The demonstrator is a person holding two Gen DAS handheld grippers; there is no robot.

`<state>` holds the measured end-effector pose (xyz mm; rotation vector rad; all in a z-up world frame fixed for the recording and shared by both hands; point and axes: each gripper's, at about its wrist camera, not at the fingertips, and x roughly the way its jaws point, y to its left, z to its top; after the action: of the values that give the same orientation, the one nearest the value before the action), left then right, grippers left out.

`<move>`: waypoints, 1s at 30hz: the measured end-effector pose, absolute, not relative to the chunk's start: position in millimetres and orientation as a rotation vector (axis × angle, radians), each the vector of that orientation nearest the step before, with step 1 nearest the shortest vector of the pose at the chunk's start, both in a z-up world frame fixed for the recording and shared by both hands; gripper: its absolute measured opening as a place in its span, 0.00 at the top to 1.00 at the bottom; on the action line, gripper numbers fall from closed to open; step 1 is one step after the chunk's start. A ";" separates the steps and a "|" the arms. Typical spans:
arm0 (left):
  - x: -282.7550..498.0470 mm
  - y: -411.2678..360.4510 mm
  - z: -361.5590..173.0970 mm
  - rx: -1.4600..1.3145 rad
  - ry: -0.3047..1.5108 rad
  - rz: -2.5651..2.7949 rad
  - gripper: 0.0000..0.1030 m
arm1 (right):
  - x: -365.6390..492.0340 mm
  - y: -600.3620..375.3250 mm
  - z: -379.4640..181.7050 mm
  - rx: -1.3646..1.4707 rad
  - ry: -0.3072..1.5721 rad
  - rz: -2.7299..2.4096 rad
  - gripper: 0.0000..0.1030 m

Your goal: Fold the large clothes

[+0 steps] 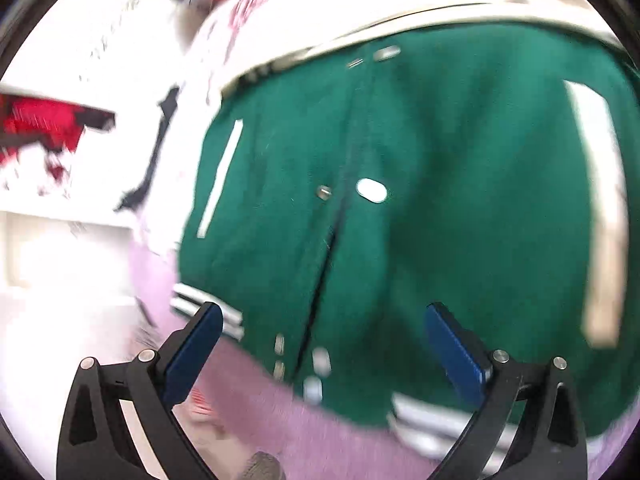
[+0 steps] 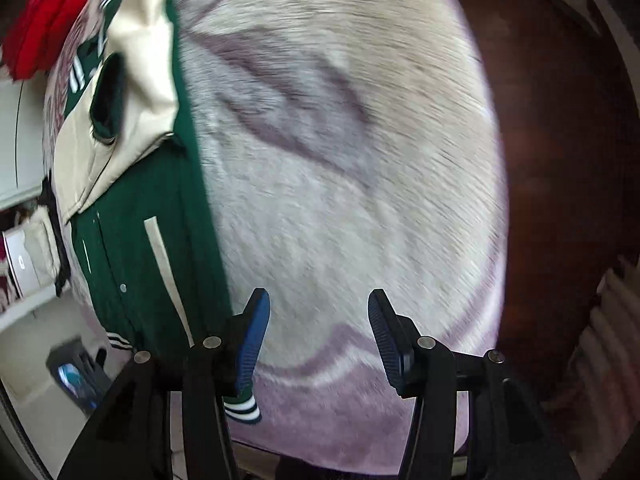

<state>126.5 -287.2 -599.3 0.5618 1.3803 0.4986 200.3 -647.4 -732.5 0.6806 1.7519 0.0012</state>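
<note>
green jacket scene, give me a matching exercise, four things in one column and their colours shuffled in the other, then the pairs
Things:
1. jacket body
2. jacket sleeve
3. clothes heap behind the jacket
4. gripper finger pads

Colours:
A. red
B. blue
C. dark green
D. cream

Pairs: 1-C, 2-D, 3-A, 4-B

The jacket lies flat on a fuzzy pale blanket. The left gripper and the right gripper are both open above it, holding nothing.
</note>
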 end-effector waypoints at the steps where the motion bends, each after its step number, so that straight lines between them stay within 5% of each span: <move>1: 111.7 -312.7 -592.7 0.613 1.361 0.473 0.00 | 194.7 -656.7 -729.5 0.708 1.747 -0.028 0.48; 10: 31.2 -461.1 -632.0 0.928 1.280 0.243 0.00 | 148.9 -736.6 -705.6 0.808 1.680 -0.215 0.48; 16: 55.0 -439.2 -688.3 0.950 1.335 0.390 0.00 | 148.0 -747.1 -711.4 0.783 1.649 -0.238 0.48; 25: 59.4 -447.0 -669.1 0.953 1.274 0.426 0.00 | 202.9 -708.7 -726.2 0.757 1.607 -0.090 0.48; 27: 73.3 -427.6 -655.9 0.896 1.263 0.455 0.09 | 229.5 -688.8 -733.8 0.764 1.584 0.041 0.46; 30: 83.2 -412.0 -643.4 0.809 1.287 0.417 0.54 | 272.9 -660.1 -745.5 0.774 1.522 0.255 0.26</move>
<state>83.2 -412.0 -643.4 0.8087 1.2870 0.4166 272.9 -660.1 -745.5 0.7736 1.5222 0.2546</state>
